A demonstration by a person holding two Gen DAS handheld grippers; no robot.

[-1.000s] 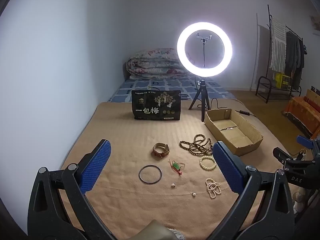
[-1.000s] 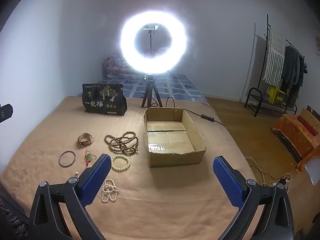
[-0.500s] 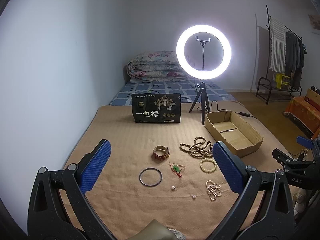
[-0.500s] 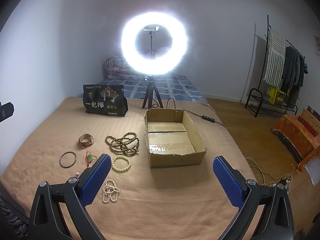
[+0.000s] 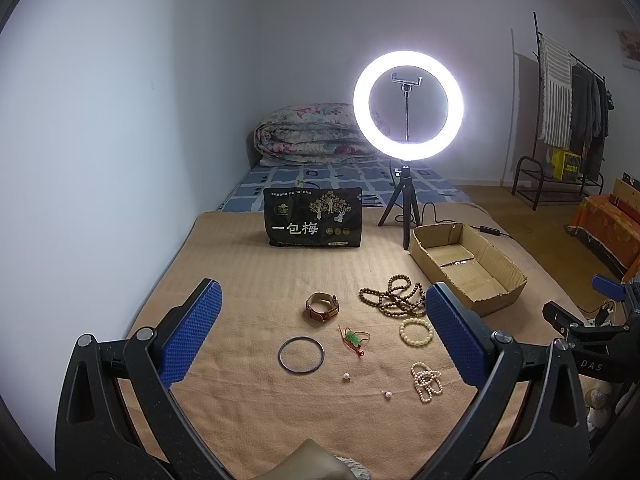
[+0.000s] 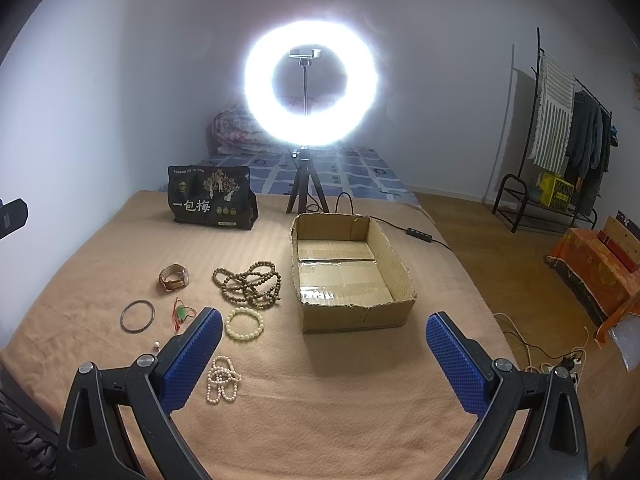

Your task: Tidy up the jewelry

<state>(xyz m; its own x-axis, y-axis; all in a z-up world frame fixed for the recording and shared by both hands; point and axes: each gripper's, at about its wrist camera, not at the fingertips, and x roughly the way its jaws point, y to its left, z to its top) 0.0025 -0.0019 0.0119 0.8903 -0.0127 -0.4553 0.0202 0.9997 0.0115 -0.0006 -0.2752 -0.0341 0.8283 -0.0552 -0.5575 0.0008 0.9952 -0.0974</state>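
Jewelry lies on a tan blanket [image 5: 240,280]: a brown watch [image 5: 322,307], a dark bangle [image 5: 301,354], a red-corded green pendant [image 5: 353,337], a brown bead necklace [image 5: 394,301], a cream bead bracelet [image 5: 416,332], a white pearl strand [image 5: 426,382] and two loose pearls [image 5: 346,377]. An open, empty cardboard box [image 6: 348,276] sits right of them. My left gripper [image 5: 320,340] is open and empty, held above the jewelry. My right gripper [image 6: 324,360] is open and empty, in front of the box; the bracelet [image 6: 244,322] and pearl strand [image 6: 223,378] lie by its left finger.
A lit ring light on a tripod [image 5: 407,106] stands behind the box, its cable [image 6: 418,234] trailing right. A black snack bag [image 5: 313,222] stands at the back. A folded quilt [image 5: 316,136], clothes rack [image 6: 568,120] and floor cables [image 6: 536,352] lie beyond.
Both grippers have drawn back and risen slightly, so the jewelry and box sit a little lower in view. Nothing was taken hold of; both stay open.
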